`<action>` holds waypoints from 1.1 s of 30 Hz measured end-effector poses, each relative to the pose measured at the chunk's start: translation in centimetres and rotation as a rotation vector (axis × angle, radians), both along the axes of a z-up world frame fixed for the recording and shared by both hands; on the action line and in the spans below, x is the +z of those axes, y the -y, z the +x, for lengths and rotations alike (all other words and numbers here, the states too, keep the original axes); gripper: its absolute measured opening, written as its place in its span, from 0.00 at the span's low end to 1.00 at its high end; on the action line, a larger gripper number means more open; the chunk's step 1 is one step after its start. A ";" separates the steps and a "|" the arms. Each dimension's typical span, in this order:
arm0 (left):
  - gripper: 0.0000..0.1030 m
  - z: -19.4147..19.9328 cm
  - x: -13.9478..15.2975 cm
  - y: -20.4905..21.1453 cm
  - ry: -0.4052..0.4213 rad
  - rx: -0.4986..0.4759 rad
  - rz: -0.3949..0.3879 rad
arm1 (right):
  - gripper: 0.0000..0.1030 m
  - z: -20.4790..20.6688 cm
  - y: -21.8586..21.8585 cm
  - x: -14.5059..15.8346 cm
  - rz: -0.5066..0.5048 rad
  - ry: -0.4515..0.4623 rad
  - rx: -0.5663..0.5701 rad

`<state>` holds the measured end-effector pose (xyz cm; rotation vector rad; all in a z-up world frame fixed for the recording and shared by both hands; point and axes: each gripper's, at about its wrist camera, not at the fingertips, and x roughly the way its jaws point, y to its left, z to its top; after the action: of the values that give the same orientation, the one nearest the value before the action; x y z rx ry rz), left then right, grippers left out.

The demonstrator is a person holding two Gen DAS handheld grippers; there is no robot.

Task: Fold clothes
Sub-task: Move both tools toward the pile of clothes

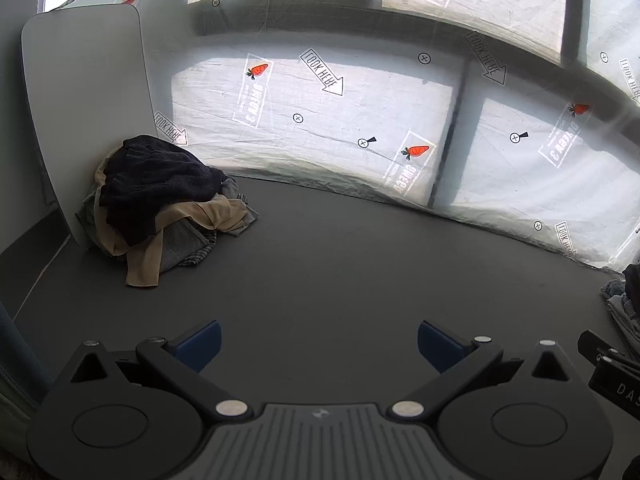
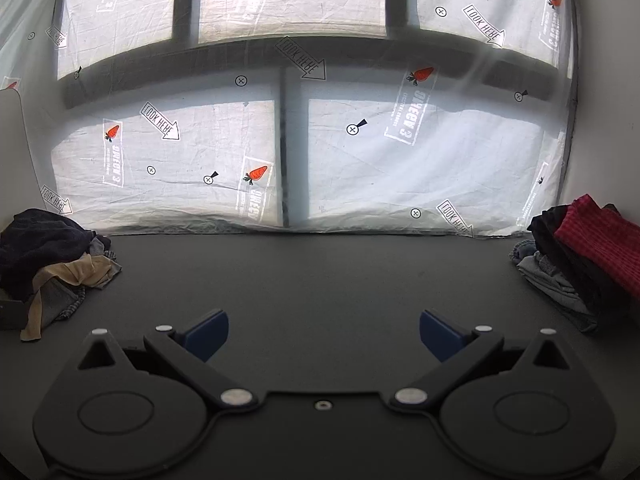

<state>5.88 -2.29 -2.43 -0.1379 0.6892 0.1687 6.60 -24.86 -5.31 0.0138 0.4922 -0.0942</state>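
Observation:
A loose heap of clothes (image 1: 160,204) lies at the far left of the dark table, a dark navy garment on top of tan and grey ones; the right wrist view shows this heap (image 2: 52,256) at its left edge. A second pile (image 2: 580,256), with a red ribbed garment over black and grey ones, sits at the far right; its edge (image 1: 624,300) shows in the left wrist view. My left gripper (image 1: 318,344) is open over bare table, holding nothing. My right gripper (image 2: 324,334) is open too, with nothing between its blue pads.
The dark grey table (image 2: 320,280) stretches between the two piles. A white board (image 1: 84,112) leans upright behind the left heap. A printed translucent sheet (image 2: 360,152) covers the window along the table's far edge. Part of the other gripper (image 1: 612,368) shows at the right.

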 end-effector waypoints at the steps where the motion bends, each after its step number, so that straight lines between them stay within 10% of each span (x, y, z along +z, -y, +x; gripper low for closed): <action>1: 1.00 0.8 -0.4 -0.7 -0.012 0.001 0.000 | 1.00 0.8 -0.7 -0.2 0.000 -0.004 0.003; 13: 0.94 12.6 -3.0 -13.2 -0.119 0.101 0.089 | 0.90 13.8 -12.7 -2.3 0.042 -0.054 0.152; 33: 0.78 27.3 -8.4 -35.6 -0.200 0.513 0.035 | 0.31 35.2 -39.0 -12.0 -0.148 -0.194 0.687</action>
<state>33.15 33.31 -10.85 -0.2655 0.8398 0.6935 41.76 14.11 -17.35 -0.3104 0.6590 0.5457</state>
